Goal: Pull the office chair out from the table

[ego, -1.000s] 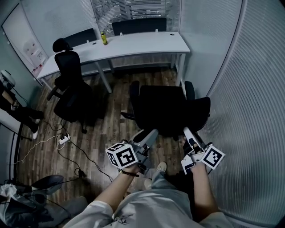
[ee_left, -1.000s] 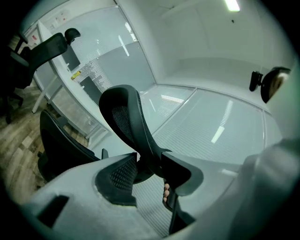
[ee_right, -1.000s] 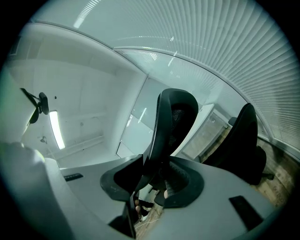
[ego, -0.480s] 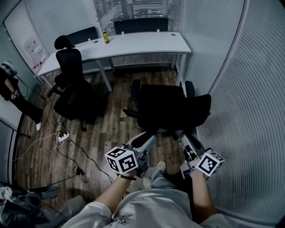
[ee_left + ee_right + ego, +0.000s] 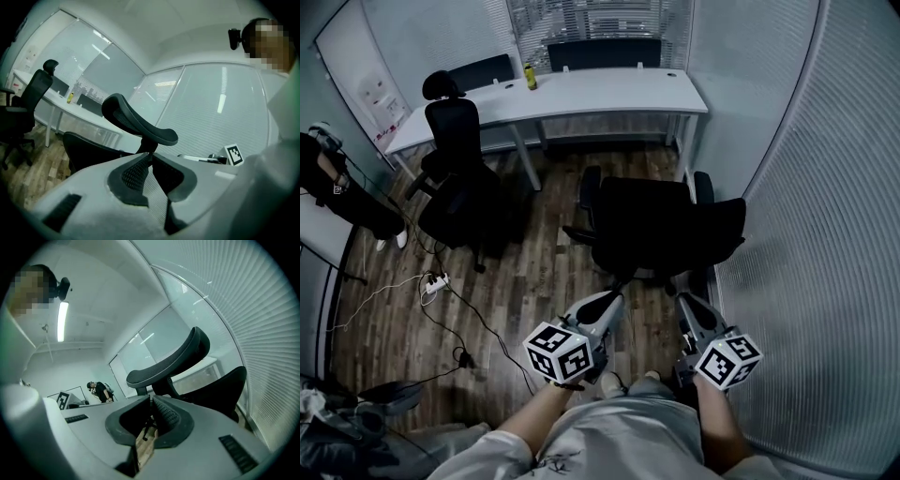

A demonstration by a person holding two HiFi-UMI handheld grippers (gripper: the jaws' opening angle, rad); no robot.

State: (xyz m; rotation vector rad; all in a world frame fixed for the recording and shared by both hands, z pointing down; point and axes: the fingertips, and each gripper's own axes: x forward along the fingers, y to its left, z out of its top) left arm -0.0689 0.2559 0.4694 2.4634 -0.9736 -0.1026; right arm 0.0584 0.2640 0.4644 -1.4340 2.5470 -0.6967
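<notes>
- Although the task is to draw it away from the table, the office chair (image 5: 661, 225) already stands out on the wood floor (image 5: 534, 272). It is well apart from the front edge of the white tabletop (image 5: 609, 92), with its back turned to the person. I judge the pull as good as done.
- The left gripper (image 5: 612, 300) hangs low over the person's knees, just short of the chair's back and not touching it. Its jaws have just been closing and now stand almost together with nothing between them. Only the chair's headrest (image 5: 140, 123) shows beyond the tips.
- The right gripper (image 5: 684, 302) matches it: the jaws have just been closing to a narrow slit, empty and clear of the chair.
- The two sit side by side, one towards each side of the chair's back, probably so that a pull would drag it straight.
- With both empty, I judge no grasp is in hand.
- A second chair (image 5: 455, 178) stands near the tabletop's left end, and a bottle (image 5: 530, 77) stands by its back edge.
- The ribbed wall (image 5: 825, 234) is close on the right, leaving the chair little room there.
</notes>
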